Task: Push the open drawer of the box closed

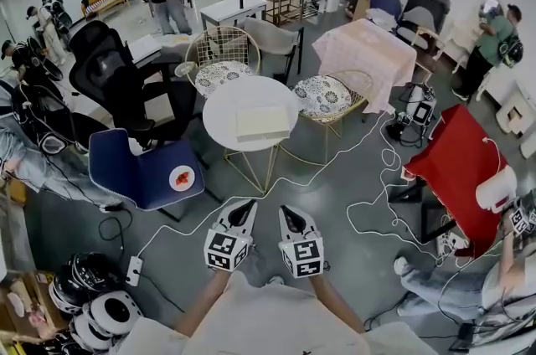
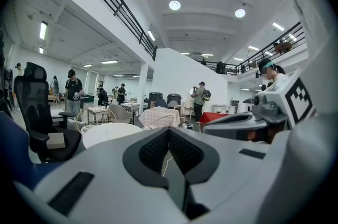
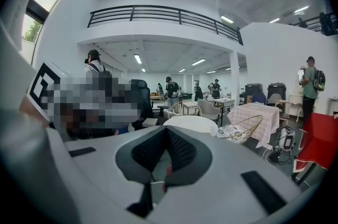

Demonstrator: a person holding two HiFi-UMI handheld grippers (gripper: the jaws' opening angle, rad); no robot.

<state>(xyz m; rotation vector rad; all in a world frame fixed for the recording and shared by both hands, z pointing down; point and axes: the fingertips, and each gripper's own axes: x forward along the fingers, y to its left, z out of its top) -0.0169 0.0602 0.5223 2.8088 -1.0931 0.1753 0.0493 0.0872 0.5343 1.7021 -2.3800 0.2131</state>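
"Where has the person got the grippers?"

"Low and side by side, out in front. The left gripper (image 1: 244, 212) has its jaws pressed together with nothing in them. The right gripper (image 1: 291, 218) is the same, pinched closed and empty."

"And the box?"

"The box (image 1: 262, 123) lies flat on the round table (image 1: 224, 104), straight ahead of both grippers and well apart from them. There's only floor in between."

"Is its drawer open?"

"I can't tell from here. At this distance the box is just a pale slab."

"Anything close by?"

"A blue chair (image 1: 144, 171) stands off to the left of the left gripper, nearer to it than the table is. A wire chair (image 1: 328, 97) sits just beside the table, ahead and to the right of the right gripper. Further right is a red table (image 1: 456, 165), well apart from both grippers. Neither gripper touches anything."
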